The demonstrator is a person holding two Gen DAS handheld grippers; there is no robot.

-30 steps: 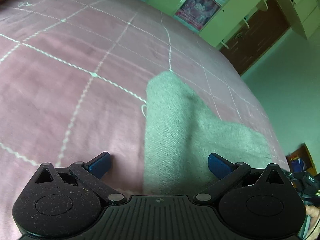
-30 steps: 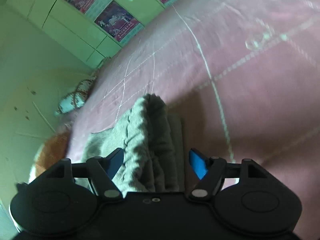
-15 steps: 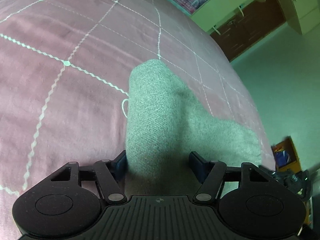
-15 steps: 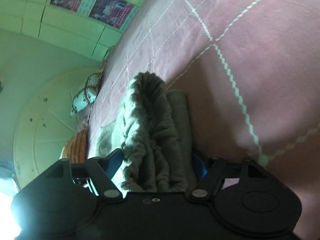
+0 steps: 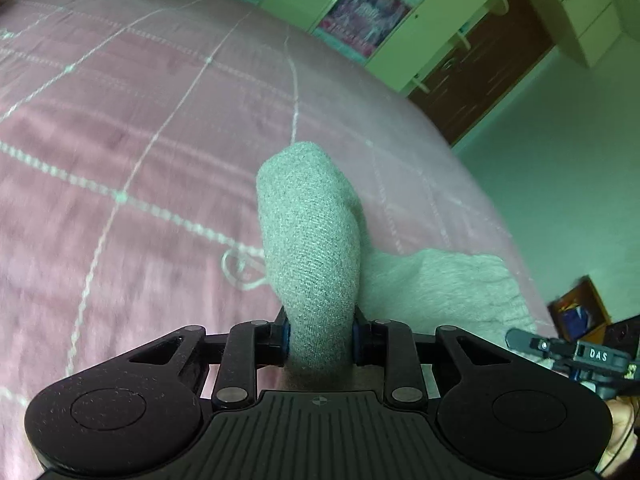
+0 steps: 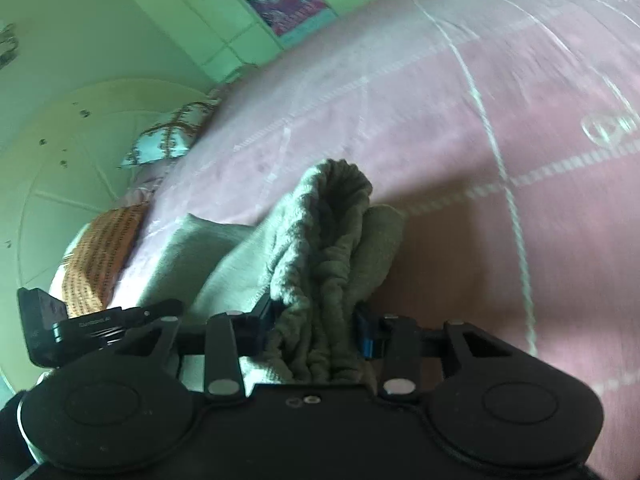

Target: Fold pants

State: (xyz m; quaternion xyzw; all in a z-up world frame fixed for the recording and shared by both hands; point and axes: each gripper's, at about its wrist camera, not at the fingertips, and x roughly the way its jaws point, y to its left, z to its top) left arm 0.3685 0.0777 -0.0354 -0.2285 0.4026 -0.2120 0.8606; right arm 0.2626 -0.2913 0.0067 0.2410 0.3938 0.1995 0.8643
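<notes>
Now we have the grey-green knitted pants [image 5: 316,240] pinched at two points along one end, the rest trailing away over the pink quilted bedspread [image 5: 132,128] with its pale stitched grid. Our left gripper [image 5: 320,340] has just been closing and its jaws now clamp a smooth hump of the cloth. Our right gripper [image 6: 316,330] has also just been closing, and its jaws squeeze a bunched, ribbed edge, likely the waistband or a cuff; we cannot tell which. The garment's long axis runs forward from both jaws, so the fold, as we judge it, means carrying this held end forward over the cloth lying ahead. Each gripper is just beside the other, so neither hand has the lead. Ahead the bedspread is bare and wide; the bed's edge falls away on our left gripper's right-hand side, toward the green wardrobe [image 5: 448,4].
</notes>
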